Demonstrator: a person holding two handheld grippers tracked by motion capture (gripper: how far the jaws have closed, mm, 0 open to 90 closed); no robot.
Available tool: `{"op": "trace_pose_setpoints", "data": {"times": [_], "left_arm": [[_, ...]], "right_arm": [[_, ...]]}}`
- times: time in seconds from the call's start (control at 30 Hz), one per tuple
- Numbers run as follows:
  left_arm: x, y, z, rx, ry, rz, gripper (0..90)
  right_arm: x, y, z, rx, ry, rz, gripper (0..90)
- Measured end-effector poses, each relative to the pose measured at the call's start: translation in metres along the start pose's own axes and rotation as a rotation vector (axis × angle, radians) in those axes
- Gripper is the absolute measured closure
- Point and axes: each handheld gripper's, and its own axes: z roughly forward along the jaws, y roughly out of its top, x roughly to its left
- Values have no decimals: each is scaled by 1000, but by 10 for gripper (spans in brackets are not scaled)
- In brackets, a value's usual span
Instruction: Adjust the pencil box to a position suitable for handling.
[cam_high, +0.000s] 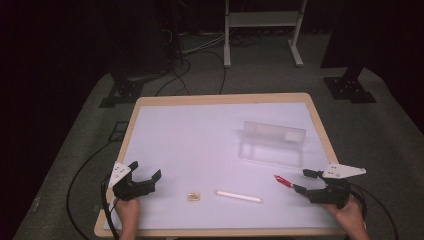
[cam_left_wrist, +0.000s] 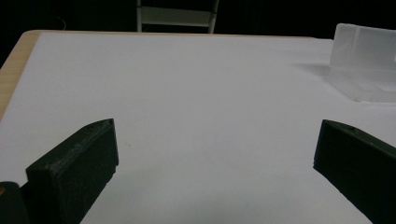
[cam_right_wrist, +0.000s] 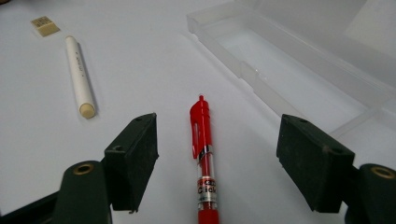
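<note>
Straddling the red pen (cam_right_wrist: 204, 154), the right tool (cam_right_wrist: 217, 154) gapes wide, pads clear of it

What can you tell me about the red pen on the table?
The red pen is a click pen with a red cap end, a red clip and a clear barrel bearing a label. It lies flat on the white table, beside the open clear plastic case. The open right claw straddles it; neither jaw touches it.
</note>
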Motion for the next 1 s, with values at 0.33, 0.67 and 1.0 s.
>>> {"op": "trace_pose_setpoints", "data": {"times": [0.33, 0.67, 1.0], "left_arm": [[-1, 0, 3, 0, -1, 14, 0], [0, 0, 1, -13, -12, 9, 0], [-1, 0, 1, -12, -13, 10, 0]], "right_arm": [[-5, 20, 7, 57, 23, -24, 278], [-1, 42, 25, 105, 43, -66, 279], [-1, 62, 34, 125, 60, -93, 271]]}}
